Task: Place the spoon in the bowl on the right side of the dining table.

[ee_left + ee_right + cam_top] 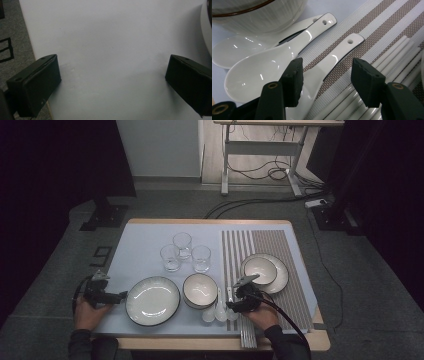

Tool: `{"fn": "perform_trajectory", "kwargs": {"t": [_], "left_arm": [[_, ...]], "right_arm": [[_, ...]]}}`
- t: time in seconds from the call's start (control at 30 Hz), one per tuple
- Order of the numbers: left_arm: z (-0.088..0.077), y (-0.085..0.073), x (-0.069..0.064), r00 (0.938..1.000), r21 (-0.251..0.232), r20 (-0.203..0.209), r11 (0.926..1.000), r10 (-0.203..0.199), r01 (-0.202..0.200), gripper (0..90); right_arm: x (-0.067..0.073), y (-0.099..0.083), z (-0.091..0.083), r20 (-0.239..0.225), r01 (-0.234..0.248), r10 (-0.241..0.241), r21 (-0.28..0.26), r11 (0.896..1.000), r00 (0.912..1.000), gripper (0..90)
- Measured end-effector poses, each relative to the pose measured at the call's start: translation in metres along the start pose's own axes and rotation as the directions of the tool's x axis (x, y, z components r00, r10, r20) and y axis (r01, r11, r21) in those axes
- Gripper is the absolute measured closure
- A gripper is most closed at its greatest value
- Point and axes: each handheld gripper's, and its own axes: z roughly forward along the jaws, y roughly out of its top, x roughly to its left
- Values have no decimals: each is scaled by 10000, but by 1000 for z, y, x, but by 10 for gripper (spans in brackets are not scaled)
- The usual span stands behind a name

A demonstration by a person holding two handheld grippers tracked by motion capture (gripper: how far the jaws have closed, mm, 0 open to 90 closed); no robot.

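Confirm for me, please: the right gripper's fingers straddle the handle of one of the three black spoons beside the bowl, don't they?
Not quite: the spoons are white, not black, as the right gripper view shows. The right gripper does have its fingers on either side of one spoon's handle, beside the bowl.

Wooden-edged table (150, 222) under a pale blue sheet (142, 250). On it: three glasses (183, 251), a plate (152, 300), a bowl (200, 290), three white spoons (220, 310), a striped mat (280, 247) bearing another bowl on a plate (265, 270) and white chopsticks (246, 332).
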Motion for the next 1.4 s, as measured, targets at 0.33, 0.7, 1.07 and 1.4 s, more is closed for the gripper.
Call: {"fn": "perform_trajectory", "kwargs": {"t": [0.33,0.7,1.07,1.4], "left_arm": [[0,0,0,10000,0,2,10000,-1,1,0],[0,0,0,10000,0,2,10000,-1,1,0],[0,0,0,10000,0,7,10000,-5,5,0],[0,0,0,10000,1,8,10000,-3,3,0]], "right_arm": [[3,2,3,-379,-204,212,221,9995,9991,511],[9,6,5,-413,-358,376,446,9984,9984,609],[16,14,11,36,-453,452,770,9960,9990,721],[19,17,11,620,-570,513,941,9939,9968,803]]}}
